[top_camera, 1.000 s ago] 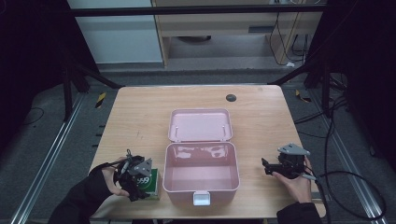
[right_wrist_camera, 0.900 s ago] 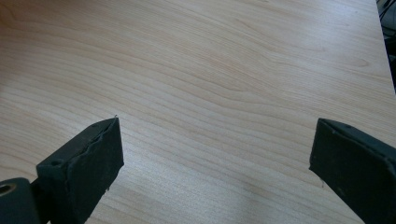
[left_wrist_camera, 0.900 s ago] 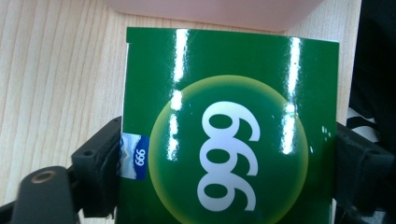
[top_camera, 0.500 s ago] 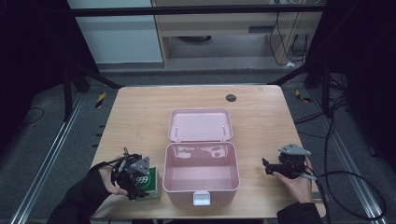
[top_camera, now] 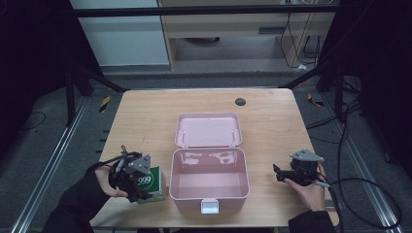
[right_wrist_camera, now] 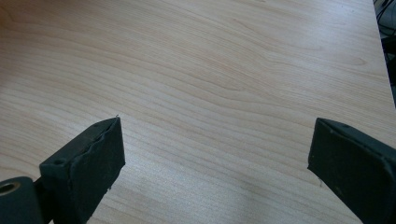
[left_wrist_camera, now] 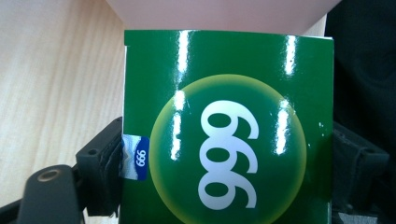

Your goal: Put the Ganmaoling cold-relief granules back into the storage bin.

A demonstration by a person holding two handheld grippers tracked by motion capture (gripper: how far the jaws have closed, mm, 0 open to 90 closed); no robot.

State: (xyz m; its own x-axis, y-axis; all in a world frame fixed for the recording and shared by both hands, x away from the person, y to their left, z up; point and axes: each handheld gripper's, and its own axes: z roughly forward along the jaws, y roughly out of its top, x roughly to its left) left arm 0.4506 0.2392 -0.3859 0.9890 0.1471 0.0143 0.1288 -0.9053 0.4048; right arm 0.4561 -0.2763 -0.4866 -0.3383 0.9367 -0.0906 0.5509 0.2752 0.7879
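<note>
A green box marked 999 (top_camera: 148, 183) stands at the table's front left, just beside the pink case (top_camera: 210, 180). My left gripper (top_camera: 137, 184) is shut on the green box (left_wrist_camera: 224, 130), its black jaws pressing both sides. The pink case is open, its lid (top_camera: 209, 130) lying flat behind it and its inside bare. To the right of the case my right gripper (top_camera: 278, 172) rests low over the wood, open, with nothing between its fingers (right_wrist_camera: 84, 168).
The wooden table (top_camera: 145, 116) has a small dark round spot (top_camera: 240, 101) near its far edge. Cables (top_camera: 359, 194) trail off the right side. Metal frame rails run along both sides of the table.
My left gripper with the green box has shifted slightly toward the pink case. The right gripper has stayed put.
</note>
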